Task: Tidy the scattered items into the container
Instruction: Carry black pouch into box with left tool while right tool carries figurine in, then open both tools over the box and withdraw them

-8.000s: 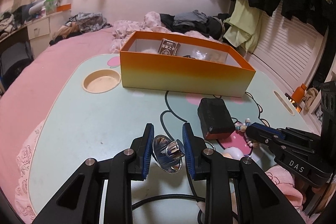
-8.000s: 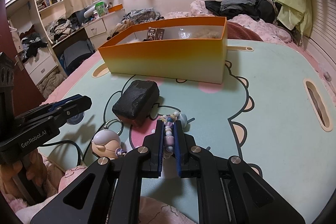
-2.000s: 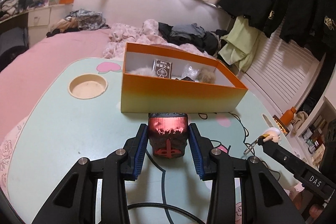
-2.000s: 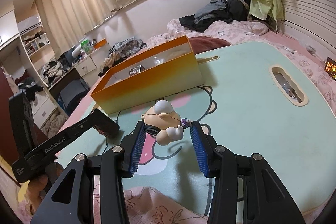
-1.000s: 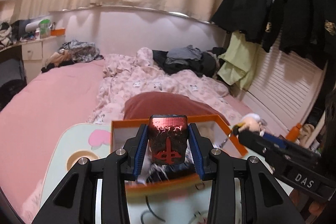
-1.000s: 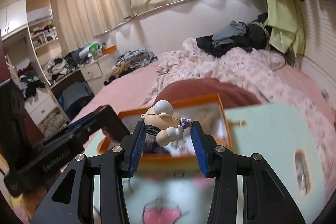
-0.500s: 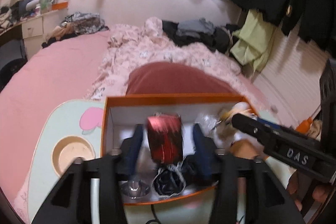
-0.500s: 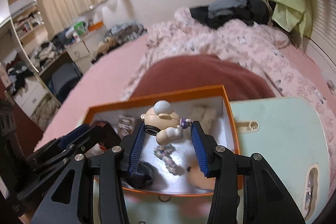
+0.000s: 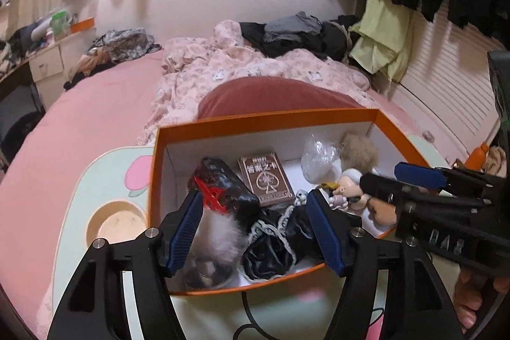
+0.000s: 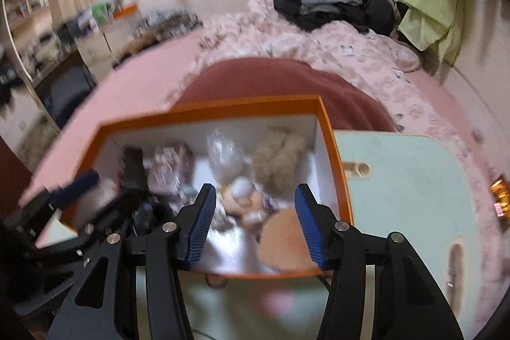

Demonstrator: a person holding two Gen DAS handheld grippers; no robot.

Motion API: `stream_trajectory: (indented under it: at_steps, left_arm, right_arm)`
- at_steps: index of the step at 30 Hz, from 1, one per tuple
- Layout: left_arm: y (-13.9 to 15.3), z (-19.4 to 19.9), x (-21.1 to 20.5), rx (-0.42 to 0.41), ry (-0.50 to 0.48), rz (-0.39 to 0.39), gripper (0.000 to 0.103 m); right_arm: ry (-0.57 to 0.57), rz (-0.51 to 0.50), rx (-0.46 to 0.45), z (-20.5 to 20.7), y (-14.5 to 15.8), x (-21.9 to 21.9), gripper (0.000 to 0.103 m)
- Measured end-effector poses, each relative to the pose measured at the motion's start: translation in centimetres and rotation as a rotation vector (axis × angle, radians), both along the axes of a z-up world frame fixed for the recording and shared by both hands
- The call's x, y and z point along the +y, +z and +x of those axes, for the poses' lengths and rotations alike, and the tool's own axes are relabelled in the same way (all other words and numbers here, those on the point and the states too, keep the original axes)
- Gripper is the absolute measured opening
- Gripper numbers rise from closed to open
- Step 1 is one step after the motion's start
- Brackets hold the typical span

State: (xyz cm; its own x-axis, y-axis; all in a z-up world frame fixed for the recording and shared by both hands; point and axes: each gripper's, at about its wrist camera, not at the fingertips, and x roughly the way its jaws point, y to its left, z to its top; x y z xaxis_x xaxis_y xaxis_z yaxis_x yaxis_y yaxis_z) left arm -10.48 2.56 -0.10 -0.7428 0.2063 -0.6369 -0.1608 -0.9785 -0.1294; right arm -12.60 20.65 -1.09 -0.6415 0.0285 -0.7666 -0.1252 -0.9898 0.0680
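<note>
Bedroom, mint lap table [image 10: 408, 180] on pink bedding. Orange box [image 9: 264, 118] holds clutter. Left gripper [image 9: 258, 231] jaws opening, black pouch [image 9: 223, 184] lying free inside. Right gripper [image 10: 255, 225] jaws opening above the doll figure [image 10: 242, 196], released in the box.

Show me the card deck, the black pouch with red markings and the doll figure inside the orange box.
card deck [image 9: 266, 177]: left wrist view, middle of its printed face.
black pouch [image 9: 224, 185]: left wrist view, glossy upper side.
doll figure [image 10: 244, 196]: right wrist view, its pale head.
</note>
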Motion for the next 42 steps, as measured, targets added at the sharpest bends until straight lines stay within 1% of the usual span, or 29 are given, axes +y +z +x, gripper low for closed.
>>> stream_trajectory:
  at_steps: [2, 4, 7, 10, 17, 19, 22, 27, 28, 30, 31, 32, 33, 34, 35, 37, 38, 40, 42]
  left_arm:
    - [-0.1, 0.2, 0.0, 0.011, 0.0, -0.008, 0.067]
    - [-0.1, 0.8, -0.1, 0.013, -0.006, 0.002, 0.067]
    - [-0.2, 2.0, 0.0, 0.018, -0.019, -0.003, 0.067]
    - [-0.3, 3.4, 0.4, 0.032, -0.023, -0.008, 0.069]
    - [-0.3, 6.6, 1.2, 0.011, -0.096, 0.005, 0.07]
    - [-0.3, 7.7, 1.4, 0.009, -0.096, 0.003, 0.07]
    - [-0.3, 9.0, 1.4, 0.033, -0.089, 0.008, 0.07]
    - [-0.2, 9.3, 1.2, 0.039, -0.079, 0.009, 0.07]
    - [-0.1, 9.4, 1.1, 0.044, -0.078, 0.02, 0.07]
    - [0.4, 10.1, 0.4, 0.087, -0.082, 0.075, 0.07]
    - [1.0, 10.6, -0.1, 0.116, -0.079, 0.108, 0.072]
    - [1.4, 11.0, -0.5, 0.13, -0.072, 0.123, 0.076]
    - [1.8, 11.3, -0.8, 0.142, -0.065, 0.133, 0.078]
    - [2.2, 11.7, -1.1, 0.152, -0.058, 0.142, 0.082]
    - [2.8, 12.2, -1.5, 0.163, -0.053, 0.147, 0.083]
    - [3.9, 13.2, -2.2, 0.191, -0.04, 0.143, 0.083]
    - [4.7, 14.0, -2.7, 0.215, -0.029, 0.13, 0.083]
    - [6.1, 15.3, -3.7, 0.253, -0.014, 0.099, 0.083]
    - [7.6, 16.5, -5.1, 0.276, 0.004, 0.051, 0.084]
  right_arm:
    - [0.0, 0.016, -0.025, 0.7, -0.1, -0.4, 0.052]
    - [0.009, -0.014, -0.017, 1.5, 0.0, -0.1, 0.052]
    - [0.026, -0.07, -0.022, 2.9, 0.2, 0.2, 0.052]
    - [0.035, -0.078, -0.043, 4.4, 0.2, -0.1, 0.052]
    - [0.059, -0.146, -0.055, 8.7, 0.4, -0.6, 0.052]
    - [0.069, -0.147, -0.048, 9.6, 0.3, -0.8, 0.053]
    - [0.077, -0.144, -0.036, 10.4, 0.4, -1.1, 0.053]
    - [0.058, -0.132, -0.024, 10.5, 0.3, -1.2, 0.053]
    - [0.052, -0.14, -0.016, 10.6, 0.4, -1.2, 0.053]
    - [0.045, -0.178, -0.001, 10.9, 0.6, -1.0, 0.053]
    - [0.046, -0.196, 0.003, 11.1, 0.9, -0.9, 0.053]
    - [0.051, -0.213, 0.013, 11.4, 1.3, -0.9, 0.053]
    - [0.055, -0.214, 0.026, 11.6, 1.8, -1.0, 0.053]
    - [0.055, -0.196, 0.038, 11.9, 2.3, -1.1, 0.053]
    - [0.054, -0.164, 0.053, 12.2, 2.8, -1.5, 0.053]
    - [0.048, -0.103, 0.085, 12.8, 3.7, -2.2, 0.053]
    - [0.047, -0.084, 0.096, 13.1, 4.0, -2.5, 0.053]
    - [0.053, -0.07, 0.104, 13.5, 4.2, -3.0, 0.053]
    - [0.06, -0.056, 0.105, 13.9, 4.1, -3.2, 0.053]
